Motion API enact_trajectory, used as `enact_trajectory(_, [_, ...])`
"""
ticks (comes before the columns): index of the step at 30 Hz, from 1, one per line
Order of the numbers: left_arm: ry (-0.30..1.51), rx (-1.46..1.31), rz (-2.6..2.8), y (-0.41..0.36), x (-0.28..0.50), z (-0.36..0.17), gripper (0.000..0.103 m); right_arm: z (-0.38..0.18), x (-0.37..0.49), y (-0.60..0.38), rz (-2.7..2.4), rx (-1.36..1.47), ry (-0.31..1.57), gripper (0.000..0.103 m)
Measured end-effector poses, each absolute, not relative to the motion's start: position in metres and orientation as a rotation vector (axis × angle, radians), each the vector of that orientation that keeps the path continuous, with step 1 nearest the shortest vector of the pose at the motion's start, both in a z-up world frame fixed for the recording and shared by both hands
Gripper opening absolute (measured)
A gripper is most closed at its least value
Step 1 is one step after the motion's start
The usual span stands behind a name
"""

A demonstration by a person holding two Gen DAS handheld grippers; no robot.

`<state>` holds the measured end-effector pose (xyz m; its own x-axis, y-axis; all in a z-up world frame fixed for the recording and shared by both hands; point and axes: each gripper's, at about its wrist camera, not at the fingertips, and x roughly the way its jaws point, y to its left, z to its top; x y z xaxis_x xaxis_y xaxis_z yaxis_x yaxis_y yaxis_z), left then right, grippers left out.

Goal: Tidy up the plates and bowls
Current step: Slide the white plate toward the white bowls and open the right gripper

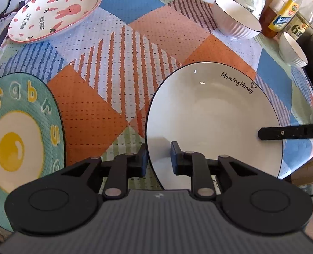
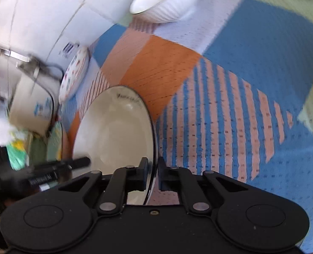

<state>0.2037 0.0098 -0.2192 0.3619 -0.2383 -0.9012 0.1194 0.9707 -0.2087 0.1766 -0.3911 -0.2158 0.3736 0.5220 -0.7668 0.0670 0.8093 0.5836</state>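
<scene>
Tongs pinching one white plate point(image 1: 209, 114) from both sides: left gripper point(image 1: 158, 160) clamped on its near-left rim, right gripper point(image 2: 153, 175) clamped on the opposite edge. Resting on a patterned tablecloth point(image 1: 114, 67). Nearby, an egg plate point(image 1: 18, 135) at left, a rabbit plate point(image 1: 54, 12) beyond, ribbed white bowls point(image 1: 236, 19) further back.

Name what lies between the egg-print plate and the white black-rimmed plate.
Only bare patchwork tablecloth, seen in the left wrist view.

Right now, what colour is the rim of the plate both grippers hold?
Black, a thin line around the white plate; the left wrist view shows it best.
</scene>
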Motion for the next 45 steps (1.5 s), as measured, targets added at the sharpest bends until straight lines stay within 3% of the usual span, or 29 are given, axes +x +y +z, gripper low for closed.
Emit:
enact_trajectory(11, [1.152,-0.153,-0.229,0.02,0.242,-0.191,0.02,-0.189,0.197,-0.388,0.356,0.477,1.096,0.015])
enact_trajectory(22, [1.056,0.005,-0.221,0.028,0.31,-0.186,0.021,-0.191,0.266,-0.371,0.413,0.417,1.055,0.018])
enact_trajectory(45, [1.197,-0.138,-0.117,0.027,0.357,-0.2,0.026,-0.197,0.272,-0.353,0.201,0.307,0.957,0.03])
